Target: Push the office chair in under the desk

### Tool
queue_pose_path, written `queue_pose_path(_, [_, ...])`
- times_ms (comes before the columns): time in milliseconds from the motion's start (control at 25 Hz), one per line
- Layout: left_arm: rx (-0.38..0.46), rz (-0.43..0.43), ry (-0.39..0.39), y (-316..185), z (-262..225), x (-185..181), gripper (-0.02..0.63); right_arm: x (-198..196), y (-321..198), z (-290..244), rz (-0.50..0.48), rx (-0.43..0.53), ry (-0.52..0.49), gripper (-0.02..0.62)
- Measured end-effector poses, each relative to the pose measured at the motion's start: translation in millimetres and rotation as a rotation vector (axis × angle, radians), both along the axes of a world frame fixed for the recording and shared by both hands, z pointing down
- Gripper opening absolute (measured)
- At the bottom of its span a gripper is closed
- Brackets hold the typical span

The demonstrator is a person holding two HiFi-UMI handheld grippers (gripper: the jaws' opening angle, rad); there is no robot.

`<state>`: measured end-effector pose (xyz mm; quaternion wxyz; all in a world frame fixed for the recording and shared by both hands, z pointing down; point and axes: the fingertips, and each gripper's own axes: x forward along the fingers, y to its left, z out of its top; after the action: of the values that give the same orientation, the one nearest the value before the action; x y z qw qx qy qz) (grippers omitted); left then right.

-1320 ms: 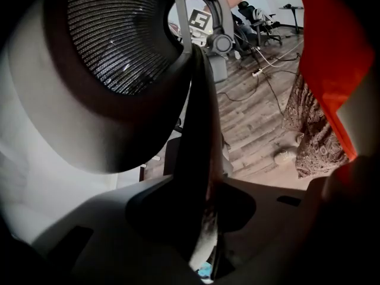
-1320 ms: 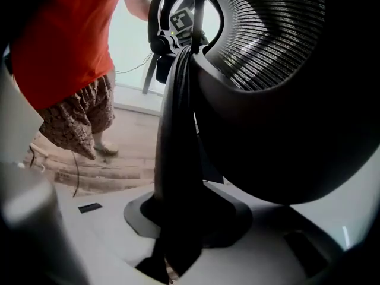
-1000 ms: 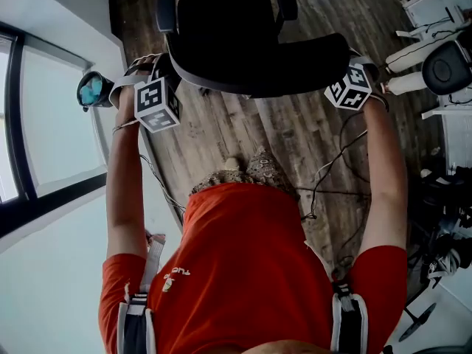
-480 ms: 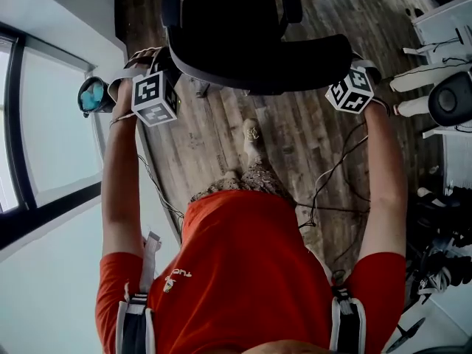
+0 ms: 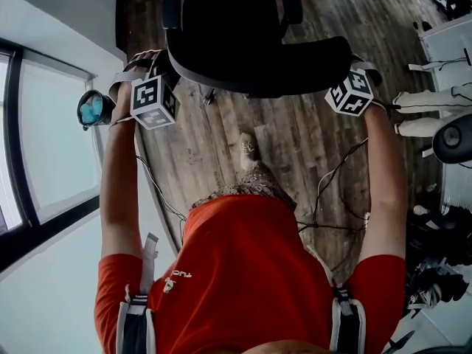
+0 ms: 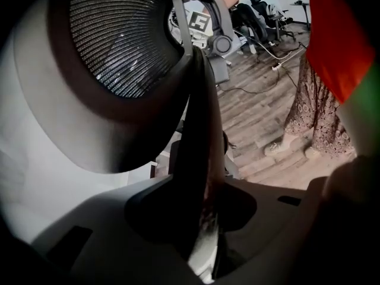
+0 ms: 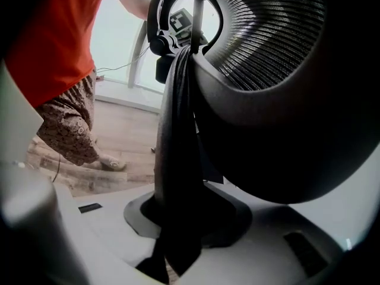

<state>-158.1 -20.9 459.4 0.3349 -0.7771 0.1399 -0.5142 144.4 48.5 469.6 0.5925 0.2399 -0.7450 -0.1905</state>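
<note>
As the head view looks steeply down, the black office chair (image 5: 228, 28) stands on the wooden floor (image 5: 295, 139) ahead of the person, with a gripper at each end of its backrest (image 5: 265, 68).
Only the gripper views show the hold. The left gripper (image 6: 202, 218) is clamped on the backrest's dark rim, and the right gripper (image 7: 178, 218) is clamped on the opposite rim, mesh (image 6: 119, 40) curving away beside the jaws. The head view alone shows both armrests (image 5: 289, 2) and the window (image 5: 51, 139). The left gripper view alone shows more chairs (image 6: 261, 10) far behind.
</note>
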Motion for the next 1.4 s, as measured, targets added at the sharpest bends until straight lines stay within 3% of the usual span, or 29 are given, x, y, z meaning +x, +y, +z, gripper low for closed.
queue_pose_path(400, [-0.062,-0.054,-0.039,-87,7,35,0.127,39,-98,0,-0.037,0.015,0.002,0.127])
queue_pose_path(1040, [-0.048,-0.121,-0.022,-204,4,83,0.133,92,-234,-2,-0.09,0.006,0.01,0.127])
queue_pose_path(1400, [-0.044,-0.135,-0.007,-269,4,93,0.135,101,-305,-2,-0.114,0.006,0.006,0.129])
